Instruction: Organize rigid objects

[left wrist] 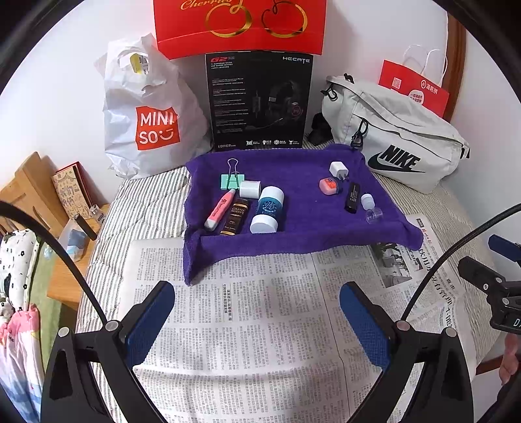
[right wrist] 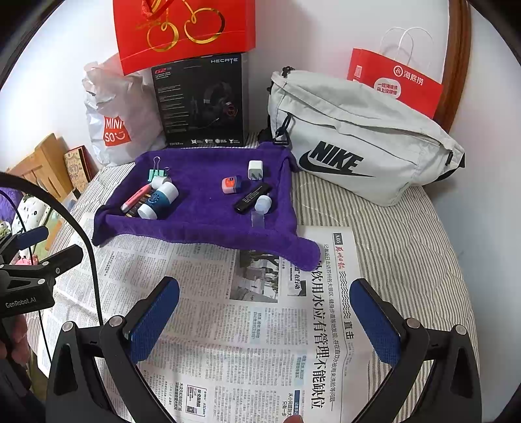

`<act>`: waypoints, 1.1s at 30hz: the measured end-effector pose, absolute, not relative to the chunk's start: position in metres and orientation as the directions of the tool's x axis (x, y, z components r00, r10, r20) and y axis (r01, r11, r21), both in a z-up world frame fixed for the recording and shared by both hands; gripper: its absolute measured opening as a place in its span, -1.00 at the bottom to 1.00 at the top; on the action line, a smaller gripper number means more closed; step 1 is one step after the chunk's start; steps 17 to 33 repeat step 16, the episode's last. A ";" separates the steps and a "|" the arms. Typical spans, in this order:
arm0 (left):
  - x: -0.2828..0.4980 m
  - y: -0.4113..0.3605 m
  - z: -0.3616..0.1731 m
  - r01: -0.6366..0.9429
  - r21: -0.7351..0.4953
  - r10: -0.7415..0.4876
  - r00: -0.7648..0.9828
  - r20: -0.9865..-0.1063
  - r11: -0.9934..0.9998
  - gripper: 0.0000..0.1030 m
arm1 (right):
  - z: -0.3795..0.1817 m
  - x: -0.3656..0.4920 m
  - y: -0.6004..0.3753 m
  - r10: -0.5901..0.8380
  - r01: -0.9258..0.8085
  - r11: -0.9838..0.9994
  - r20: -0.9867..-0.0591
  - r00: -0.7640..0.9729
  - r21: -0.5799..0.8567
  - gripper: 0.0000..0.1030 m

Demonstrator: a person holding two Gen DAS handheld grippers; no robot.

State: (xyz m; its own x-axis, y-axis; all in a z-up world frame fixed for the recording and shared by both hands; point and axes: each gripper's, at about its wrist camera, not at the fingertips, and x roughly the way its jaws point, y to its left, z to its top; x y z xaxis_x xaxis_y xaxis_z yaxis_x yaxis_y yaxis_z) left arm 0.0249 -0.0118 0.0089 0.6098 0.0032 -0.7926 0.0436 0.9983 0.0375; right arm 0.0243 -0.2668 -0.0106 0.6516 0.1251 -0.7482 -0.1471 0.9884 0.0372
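A purple towel point(left wrist: 302, 227) point(right wrist: 208, 224) holds several small items. On its left lie a green binder clip point(left wrist: 232, 180), a white cap point(left wrist: 250, 188), a pink pen point(left wrist: 218, 211), a dark bar point(left wrist: 235, 216) and a blue-and-white jar point(left wrist: 268, 211) point(right wrist: 158, 200). On its right are a white charger point(left wrist: 338, 170) point(right wrist: 255, 169), a pink eraser point(left wrist: 330, 186) point(right wrist: 231, 184), a black stick point(left wrist: 353, 197) point(right wrist: 253, 197), a small white bottle point(left wrist: 367, 200) point(right wrist: 263, 203) and a clear cap point(left wrist: 373, 215). My left gripper point(left wrist: 257, 293) and right gripper point(right wrist: 265, 289) both stand open and empty over the newspaper point(left wrist: 260, 325) point(right wrist: 228, 325), short of the towel.
Behind the towel stand a white Miniso bag point(left wrist: 146, 123), a black headset box point(left wrist: 259, 101), a red gift bag point(left wrist: 239, 26), a grey Nike bag point(left wrist: 397, 136) point(right wrist: 358, 136) and a red paper bag point(right wrist: 395, 81). A wooden side table point(left wrist: 42, 201) lies left of the striped bed.
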 end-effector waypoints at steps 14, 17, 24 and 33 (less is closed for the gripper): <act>0.023 -0.014 0.011 0.036 0.046 0.014 0.617 -0.787 0.998 0.99 | -0.011 0.023 -0.268 0.124 -0.150 0.988 -0.750 0.650 0.034 1.00; 0.022 -0.014 0.013 0.040 0.036 0.003 0.619 -0.785 0.999 0.99 | -0.012 0.023 -0.268 0.125 -0.152 0.988 -0.751 0.649 0.032 1.00; 0.022 -0.014 0.013 0.040 0.036 0.003 0.619 -0.785 0.999 0.99 | -0.012 0.023 -0.268 0.125 -0.152 0.988 -0.751 0.649 0.032 1.00; 0.022 -0.014 0.013 0.040 0.036 0.003 0.619 -0.785 0.999 0.99 | -0.012 0.023 -0.268 0.125 -0.152 0.988 -0.751 0.649 0.032 1.00</act>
